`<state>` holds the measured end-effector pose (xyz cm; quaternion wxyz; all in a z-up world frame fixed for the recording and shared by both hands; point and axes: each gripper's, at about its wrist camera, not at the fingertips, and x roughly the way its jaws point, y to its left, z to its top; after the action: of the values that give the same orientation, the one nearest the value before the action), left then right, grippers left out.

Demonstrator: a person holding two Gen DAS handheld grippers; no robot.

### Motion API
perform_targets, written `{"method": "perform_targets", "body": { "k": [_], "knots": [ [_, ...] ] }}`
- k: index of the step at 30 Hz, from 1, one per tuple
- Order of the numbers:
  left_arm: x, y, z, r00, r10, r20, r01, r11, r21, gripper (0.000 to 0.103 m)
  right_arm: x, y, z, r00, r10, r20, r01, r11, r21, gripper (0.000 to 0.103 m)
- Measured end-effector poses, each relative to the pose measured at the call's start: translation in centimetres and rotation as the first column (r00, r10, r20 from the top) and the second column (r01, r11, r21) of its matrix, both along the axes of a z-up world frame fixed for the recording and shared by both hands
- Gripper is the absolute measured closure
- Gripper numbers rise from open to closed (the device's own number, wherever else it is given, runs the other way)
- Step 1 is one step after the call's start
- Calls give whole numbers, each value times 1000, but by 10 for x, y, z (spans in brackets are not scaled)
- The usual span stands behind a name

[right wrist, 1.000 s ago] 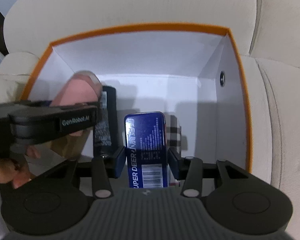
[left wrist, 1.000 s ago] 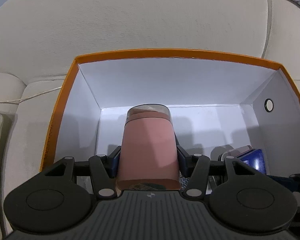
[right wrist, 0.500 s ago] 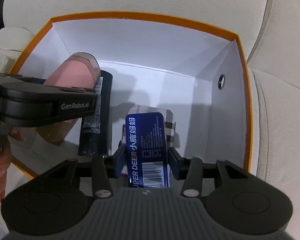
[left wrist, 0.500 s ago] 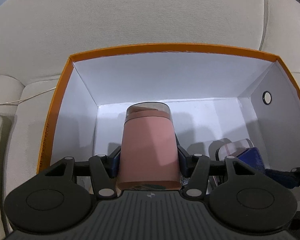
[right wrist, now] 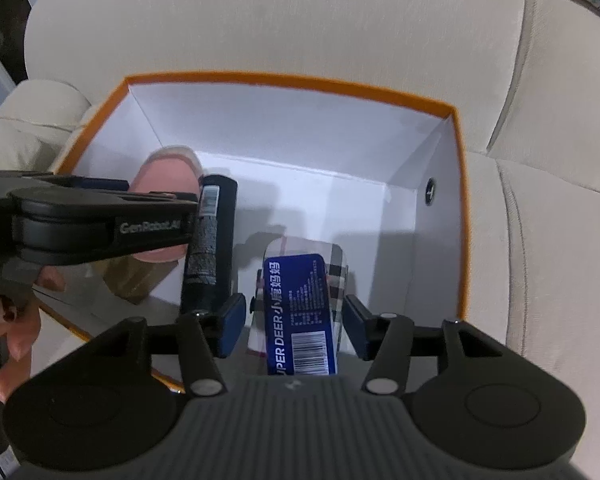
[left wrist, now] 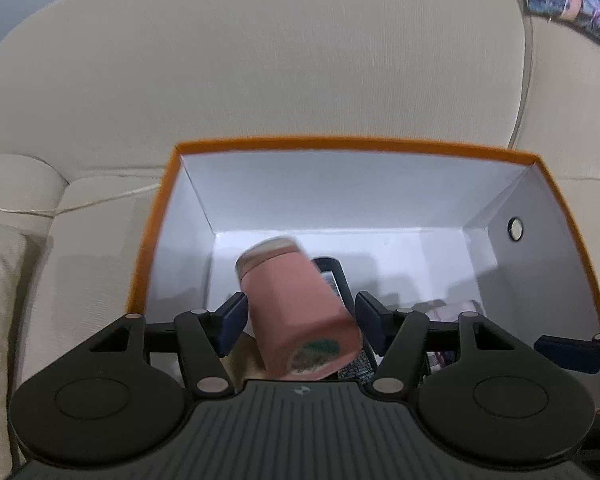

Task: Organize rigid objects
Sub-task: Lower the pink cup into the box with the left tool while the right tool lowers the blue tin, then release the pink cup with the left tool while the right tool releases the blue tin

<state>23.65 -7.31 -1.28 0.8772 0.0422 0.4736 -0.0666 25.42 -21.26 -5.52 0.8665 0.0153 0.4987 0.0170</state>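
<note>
Both grippers, left gripper (left wrist: 298, 314) and right gripper (right wrist: 294, 322), spread wide, holding nothing. Pink cylindrical tumbler (left wrist: 296, 312) tipping (blurred); withdraw straight up, clear of orange-rimmed white cardboard box (left wrist: 352, 146).

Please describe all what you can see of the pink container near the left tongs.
The pink container is a rounded canister with a matte pink body, a clear cap at its far end and a dark green mark on its near base. It is motion-blurred and tilted, cap leaning to the left, inside the orange-rimmed box. The left tongs are open, with a gap showing between each finger and the container. A black tube lies close along its right side. What it rests on is hidden.
</note>
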Motion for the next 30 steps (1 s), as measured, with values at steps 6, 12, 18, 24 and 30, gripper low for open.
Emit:
{"method": "perform_targets", "body": {
  "k": [6, 12, 18, 24, 30],
  "knots": [
    [-17, 6, 28, 999, 12, 41, -11, 1000, -29, 30, -21, -10, 34, 999, -16, 48, 15, 1000, 16, 45],
    [-56, 13, 55, 997, 9, 75, -6, 999, -44, 30, -56, -21, 82, 994, -53, 95, 51, 998, 27, 42],
    [-115, 18, 71, 993, 17, 116, -9, 997, -75, 24, -111, -18, 142, 986, -51, 162, 55, 998, -19, 32],
    [-178, 27, 70, 985, 39, 168, -23, 995, -93, 18, -177, -15, 151, 970, -127, 208, 133, 991, -12, 29],
    [-228, 37, 51, 984, 67, 163, -44, 989, -138, 18, -225, -8, 140, 960, -194, 204, 199, 980, -3, 28]
  ]
}}
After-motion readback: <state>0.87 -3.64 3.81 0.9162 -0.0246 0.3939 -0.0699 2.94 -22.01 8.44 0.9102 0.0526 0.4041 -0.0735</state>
